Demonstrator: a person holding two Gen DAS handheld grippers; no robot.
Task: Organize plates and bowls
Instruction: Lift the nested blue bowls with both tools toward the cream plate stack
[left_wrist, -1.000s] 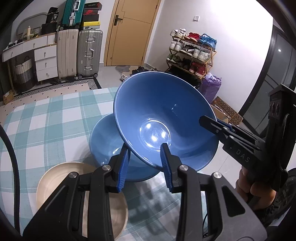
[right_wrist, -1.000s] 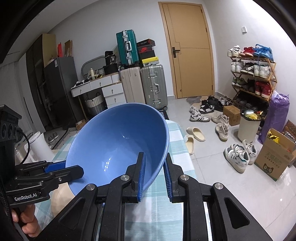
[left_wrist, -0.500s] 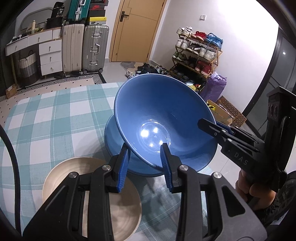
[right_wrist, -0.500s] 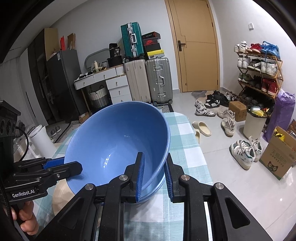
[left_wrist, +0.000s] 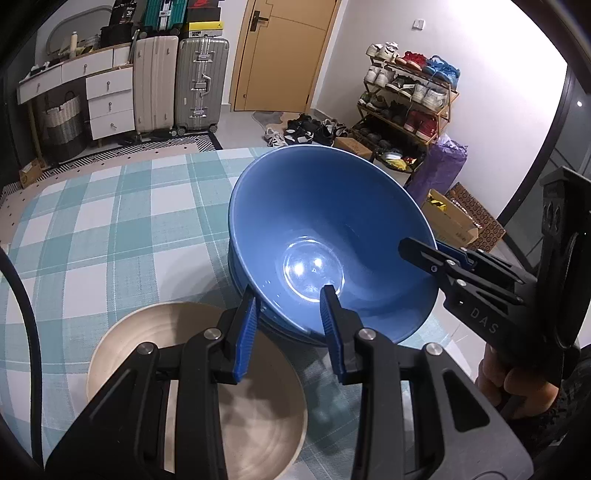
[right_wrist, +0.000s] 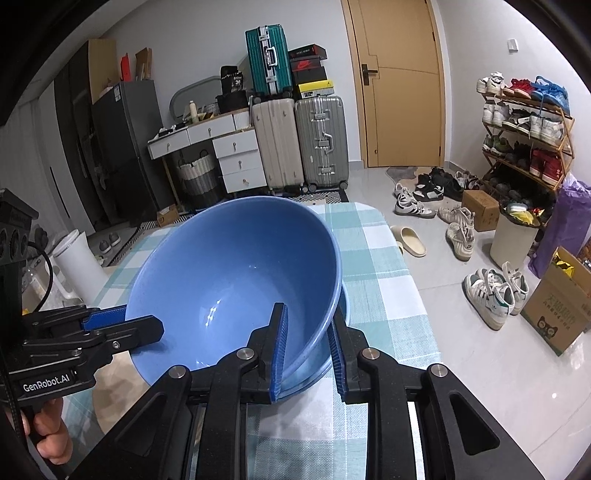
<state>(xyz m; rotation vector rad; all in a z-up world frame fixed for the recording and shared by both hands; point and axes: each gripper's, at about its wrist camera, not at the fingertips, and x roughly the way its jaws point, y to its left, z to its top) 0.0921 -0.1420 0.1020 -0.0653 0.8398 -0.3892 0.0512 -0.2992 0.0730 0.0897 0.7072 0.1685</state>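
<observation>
A blue bowl (left_wrist: 325, 221) sits nested in a second blue bowl (left_wrist: 275, 326), of which only the rim shows below it. My left gripper (left_wrist: 290, 306) grips the upper bowl's near rim. My right gripper (right_wrist: 306, 332) grips the upper bowl (right_wrist: 236, 273) at its right rim; the lower bowl's rim (right_wrist: 317, 373) shows beneath. The right gripper also shows in the left wrist view (left_wrist: 424, 251), on the bowl's right rim. A beige plate (left_wrist: 199, 398) lies on the checked tablecloth (left_wrist: 110, 229), under my left gripper.
The table's right edge (right_wrist: 417, 295) drops to a tiled floor with shoes and slippers. A cardboard box (right_wrist: 554, 310) and a white bin (right_wrist: 513, 236) stand on the floor. Suitcases (right_wrist: 299, 140), drawers and a shoe rack (right_wrist: 528, 133) line the walls.
Both grippers have lowered the upper blue bowl down into the lower blue bowl; it was held tilted above it and now rests nested, less tilted.
</observation>
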